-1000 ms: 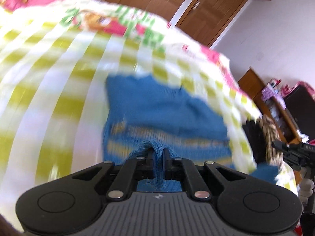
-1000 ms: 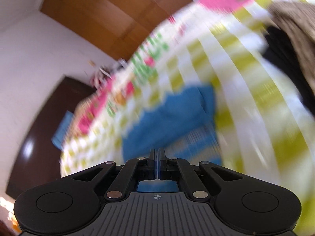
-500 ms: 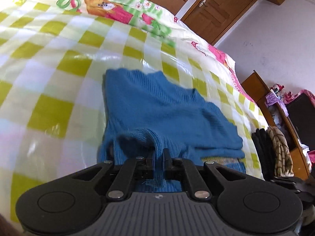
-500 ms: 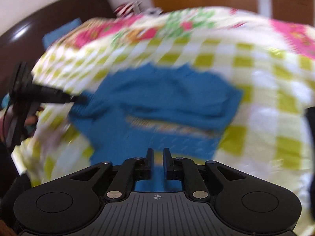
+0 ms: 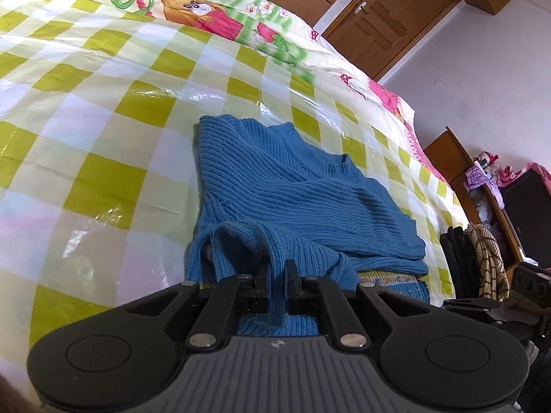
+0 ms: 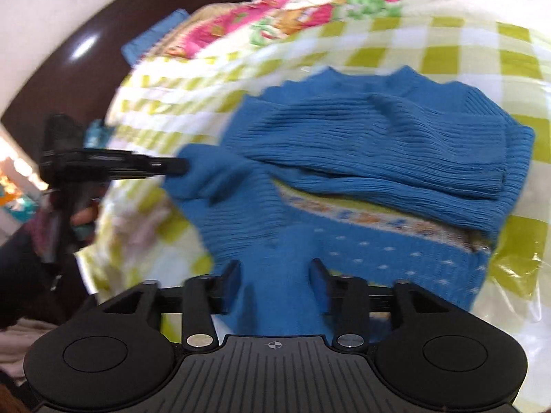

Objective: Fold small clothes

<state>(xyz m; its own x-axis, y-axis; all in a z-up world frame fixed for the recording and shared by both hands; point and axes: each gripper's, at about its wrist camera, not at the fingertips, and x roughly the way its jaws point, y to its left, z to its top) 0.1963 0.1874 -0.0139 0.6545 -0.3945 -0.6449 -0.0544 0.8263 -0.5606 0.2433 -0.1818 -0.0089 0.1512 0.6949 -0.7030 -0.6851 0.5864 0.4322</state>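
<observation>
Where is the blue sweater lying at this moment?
The sweater lies on the checked bedcover, centre of both views; the left gripper pinches its near edge, with dark clothes to its right.

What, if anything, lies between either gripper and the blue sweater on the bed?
Nothing visible does. The left gripper is shut on a fold of the blue sweater; the right gripper, jaws just opened, has sweater fabric lying loose between them.

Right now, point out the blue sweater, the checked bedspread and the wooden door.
blue sweater (image 5: 292,186): left wrist view, ribbed folded upper layer.
checked bedspread (image 5: 103,110): left wrist view, bare green-and-white checks left of the sweater.
wooden door (image 5: 392,17): left wrist view, panel beside the handle.
</observation>
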